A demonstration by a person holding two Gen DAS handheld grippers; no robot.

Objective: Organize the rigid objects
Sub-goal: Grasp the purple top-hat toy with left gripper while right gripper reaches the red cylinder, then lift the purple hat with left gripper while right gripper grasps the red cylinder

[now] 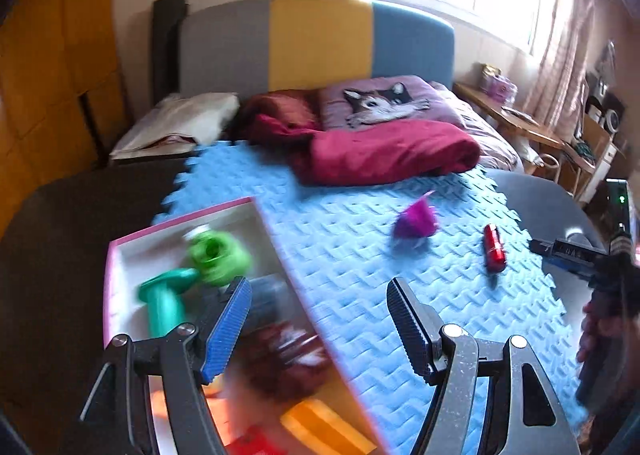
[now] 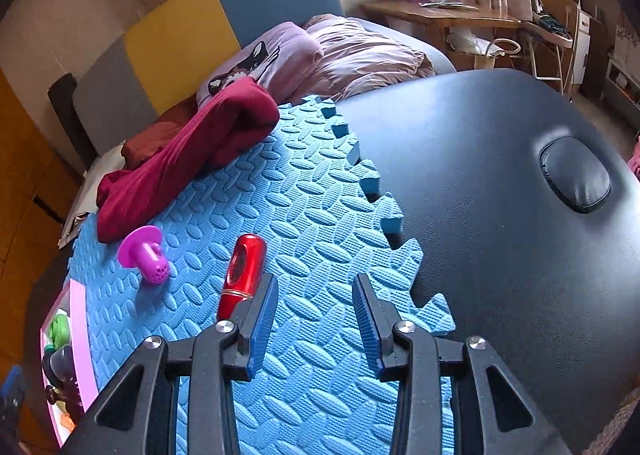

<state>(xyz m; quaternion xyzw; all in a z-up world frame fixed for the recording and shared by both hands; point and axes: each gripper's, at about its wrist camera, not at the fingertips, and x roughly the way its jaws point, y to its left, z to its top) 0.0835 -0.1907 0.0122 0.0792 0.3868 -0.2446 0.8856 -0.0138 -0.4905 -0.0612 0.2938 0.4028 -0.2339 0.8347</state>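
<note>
The glossy red metal capsule-shaped cylinder (image 2: 243,275) lies flat on the blue interlocking foam mat (image 2: 312,215) that covers the dark padded worktop (image 2: 480,175), and its long axis runs away from the right wrist camera, roughly in line with the way the right tool (image 2: 316,321) points, leaning only a little to one side. It sits just to the left of that tool's left finger, whose blue ribbed pad overlaps the cylinder's near end in the picture; whether they touch cannot be told. The right tool's jaws stand parted with nothing but mat between them, so it grips nothing. Judging from this, the right hand is clearly the nearer one and needs a short sideways shift to the left to straddle the cylinder across its narrow width. Farther left on the mat lies a magenta plastic mushroom-shaped piece with small holes (image 2: 146,255), well apart from the cylinder. The left tool (image 1: 320,329) hangs empty and open over the edge of the pink-rimmed white box (image 1: 192,223), which already holds a green ring-shaped toy (image 1: 218,257) and a teal mushroom-shaped piece (image 1: 166,299); from there the red cylinder (image 1: 494,249) lies well off to the right.
</note>
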